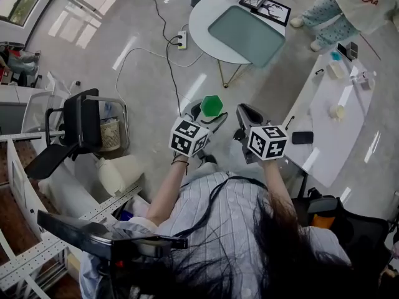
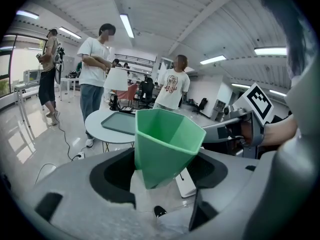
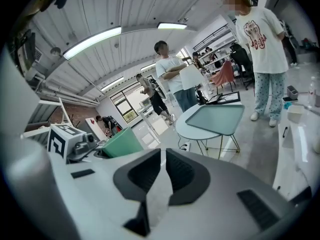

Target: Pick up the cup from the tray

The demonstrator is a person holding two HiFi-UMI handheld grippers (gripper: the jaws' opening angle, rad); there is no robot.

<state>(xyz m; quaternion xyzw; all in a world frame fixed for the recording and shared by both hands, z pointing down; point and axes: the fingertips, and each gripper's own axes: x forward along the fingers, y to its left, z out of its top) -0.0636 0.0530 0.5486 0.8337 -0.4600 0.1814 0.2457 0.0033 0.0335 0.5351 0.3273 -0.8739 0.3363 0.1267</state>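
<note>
an open-plan office with ceiling strip lights, white desk, office chair

Your cup is green and faceted with an open mouth, and it sits clamped mouth-up between the jaws of your left gripper at the centre of the head view. The tray is a grey-green rectangle with rounded corners. It lies flat on the round white table at the upper middle, well apart from the cup.

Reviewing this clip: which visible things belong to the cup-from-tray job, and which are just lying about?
Job: green cup, gripped in the left gripper; empty tray on the round table.

Lying about: power strip on the floor; black phone on the white table; framed pictures; office chair; right gripper, shut and idle.
</note>
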